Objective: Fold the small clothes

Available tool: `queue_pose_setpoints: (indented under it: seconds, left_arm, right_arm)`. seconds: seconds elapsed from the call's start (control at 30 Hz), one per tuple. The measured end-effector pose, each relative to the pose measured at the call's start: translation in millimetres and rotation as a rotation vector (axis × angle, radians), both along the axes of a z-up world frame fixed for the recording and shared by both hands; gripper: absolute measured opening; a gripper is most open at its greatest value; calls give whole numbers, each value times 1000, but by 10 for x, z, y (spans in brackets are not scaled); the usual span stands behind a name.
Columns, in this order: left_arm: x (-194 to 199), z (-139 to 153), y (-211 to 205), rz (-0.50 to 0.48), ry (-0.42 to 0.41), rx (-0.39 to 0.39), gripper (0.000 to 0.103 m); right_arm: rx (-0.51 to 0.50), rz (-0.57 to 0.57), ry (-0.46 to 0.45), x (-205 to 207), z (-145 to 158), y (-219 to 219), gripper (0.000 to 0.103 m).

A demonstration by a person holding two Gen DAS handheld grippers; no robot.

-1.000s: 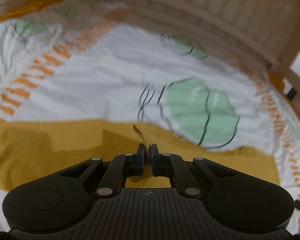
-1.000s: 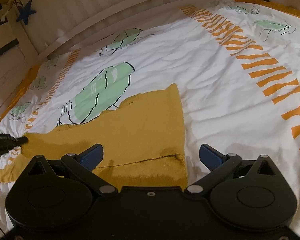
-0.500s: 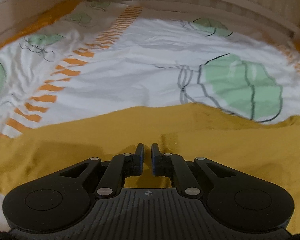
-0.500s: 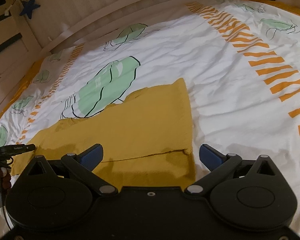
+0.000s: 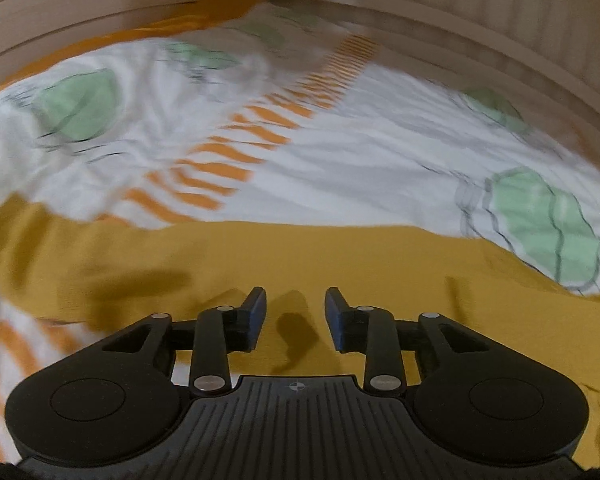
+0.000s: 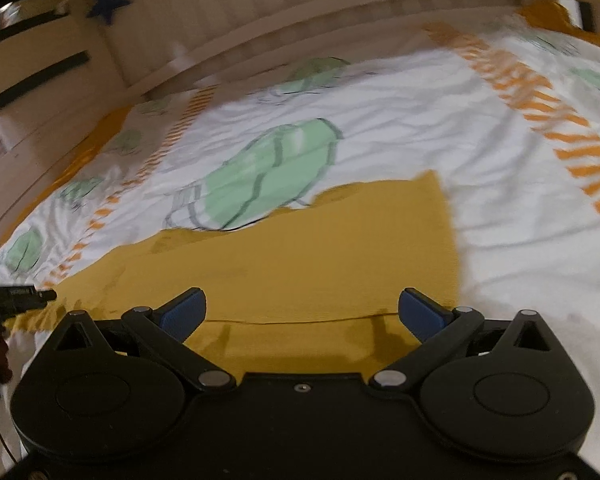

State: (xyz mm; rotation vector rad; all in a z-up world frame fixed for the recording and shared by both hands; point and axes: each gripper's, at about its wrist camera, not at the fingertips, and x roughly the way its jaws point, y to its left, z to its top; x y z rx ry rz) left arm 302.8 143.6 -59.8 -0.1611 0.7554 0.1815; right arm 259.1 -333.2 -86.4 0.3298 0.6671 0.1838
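A small mustard-yellow garment (image 5: 284, 256) lies flat on the bed cover, with a folded layer whose edge runs across the right wrist view (image 6: 300, 264). My left gripper (image 5: 296, 312) is open and empty, low over the garment's middle. My right gripper (image 6: 302, 312) is wide open and empty, just above the fold edge near the garment's right side. The left gripper's tip (image 6: 20, 298) shows at the far left of the right wrist view, by the garment's left end.
The bed cover (image 5: 340, 168) is white with green leaf prints and orange striped bands (image 6: 540, 96). A wooden slatted bed rail (image 6: 300, 12) curves along the far side. A blue star (image 6: 110, 0) hangs on the rail at the left.
My left gripper let go of the yellow garment and opened, then swung left over it. My right gripper stayed open and shifted slightly.
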Motion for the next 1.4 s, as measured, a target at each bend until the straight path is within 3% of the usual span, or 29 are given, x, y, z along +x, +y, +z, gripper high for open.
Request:
queue_pose_setpoints:
  seconds: [0.33, 0.63, 0.87, 1.0, 1.27, 1.37, 1.4]
  left_arm:
    - [-380, 142, 939, 190, -12, -19, 39]
    - [-573, 94, 1500, 341, -33, -113, 39]
    - [-588, -1, 1879, 470, -77, -174, 39]
    - [-540, -87, 2021, 495, -85, -210, 39]
    - [-394, -124, 2089, 477, -127, -171, 39]
    - [-378, -147, 2134, 475, -147, -197, 35]
    - [-389, -144, 2138, 474, -169, -203, 18]
  right_arm:
    - [-4, 229, -60, -61, -41, 697, 102]
    - [-13, 338, -50, -141, -95, 1008, 102]
    - [-30, 359, -44, -149, -128, 1085, 102]
    - [-25, 355, -32, -142, -162, 1071, 102]
    - [-23, 357, -22, -129, -190, 1081, 102]
    - [-23, 356, -20, -128, -199, 1079, 102]
    - [-23, 354, -19, -128, -201, 1076, 102]
